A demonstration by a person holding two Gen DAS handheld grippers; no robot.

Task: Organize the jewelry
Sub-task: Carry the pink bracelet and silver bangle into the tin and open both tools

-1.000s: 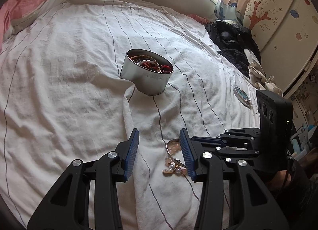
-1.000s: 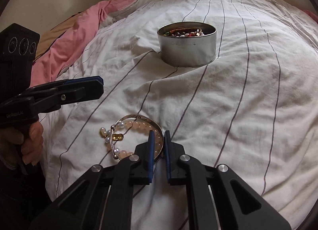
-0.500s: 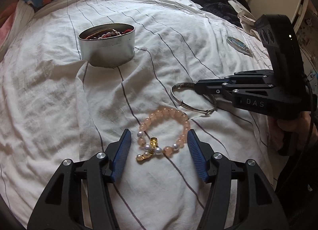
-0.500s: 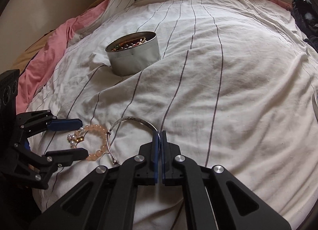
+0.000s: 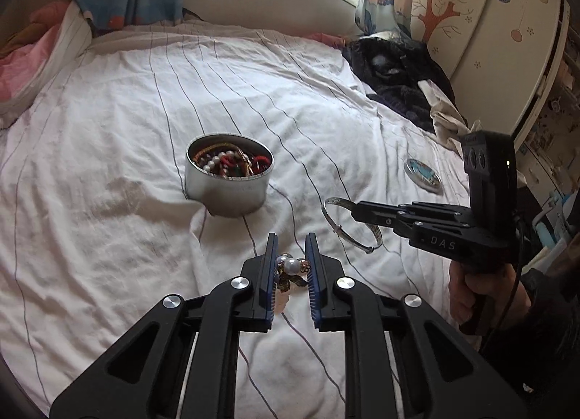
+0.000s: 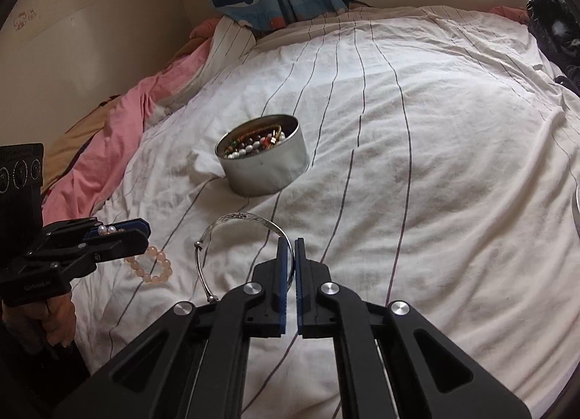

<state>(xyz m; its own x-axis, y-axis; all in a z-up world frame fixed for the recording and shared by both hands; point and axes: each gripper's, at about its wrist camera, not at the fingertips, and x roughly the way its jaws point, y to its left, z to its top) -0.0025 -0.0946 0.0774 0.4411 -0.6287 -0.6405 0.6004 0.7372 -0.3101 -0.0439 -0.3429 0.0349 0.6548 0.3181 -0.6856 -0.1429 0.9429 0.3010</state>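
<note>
bed sheet [image 5: 108, 230], white with thin dark stripes, fills both views and serves as the soft work surface; wrinkled, so small items sink slightly into it.

round metal tin [image 5: 227, 179] sits mid-sheet, at 11 o'clock from the left gripper tips and 11 o'clock from the right gripper tips. open top, already part full of mixed beads and cords. judged: this is the collecting container, left lidless so pieces drop straight in. a round lid-like disc [image 5: 423, 172] lies well apart at 3 o'clock of the tin; cannot tell if it belongs to it.

left gripper [image 5: 291, 266]: jaws narrowed to a small gap, clamped on the pearl-and-gold charm cluster of the pink bead bracelet [image 6: 154, 266]. in the right wrist view the bead loop hangs below the jaws, its low end near or on the sheet; cannot tell which. judged: grip on the cluster because it is the bulkiest part to pinch.

right gripper [image 6: 291, 266]: jaws nearly together, pinching the thin band of the silver bangle [image 6: 232, 237] edge-on. bangle is lifted, ring tilted, projecting toward 10 o'clock. thin rigid wire needs a near-full close to hold.

judged: both pieces lifted, not yet over the tin; carry and release remain. bangle may pivot in the pads.
</note>
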